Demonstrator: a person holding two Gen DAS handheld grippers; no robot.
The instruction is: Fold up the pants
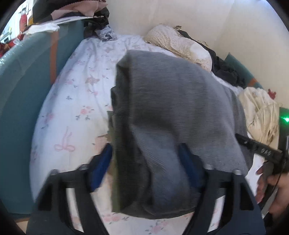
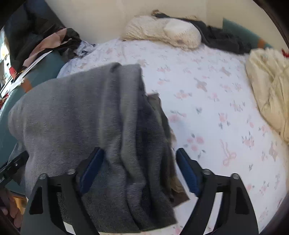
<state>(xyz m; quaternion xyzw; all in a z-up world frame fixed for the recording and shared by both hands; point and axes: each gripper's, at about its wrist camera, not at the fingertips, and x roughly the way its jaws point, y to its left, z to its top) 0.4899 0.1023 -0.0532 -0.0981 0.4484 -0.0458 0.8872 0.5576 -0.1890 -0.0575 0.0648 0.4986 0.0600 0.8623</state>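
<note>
The grey pants [image 1: 162, 112] lie folded on the floral bedsheet [image 1: 75, 94], with an olive layer showing along their left edge. My left gripper [image 1: 146, 162] is open, its blue-padded fingers [image 1: 101, 168] spread on either side of the near end of the pants. In the right wrist view the grey pants [image 2: 86, 119] fill the left half. My right gripper [image 2: 139, 170] is open too, its fingers [image 2: 187, 171] spread around the pants' right edge. The right gripper's body also shows at the right edge of the left wrist view [image 1: 260, 150].
A cream pillow [image 2: 162, 30] and dark clothes [image 2: 224, 39] lie at the head of the bed by the wall. A cream bundle [image 2: 269, 85] sits at the right. A teal bed frame [image 1: 21, 86] with piled clothes [image 1: 72, 10] borders the left.
</note>
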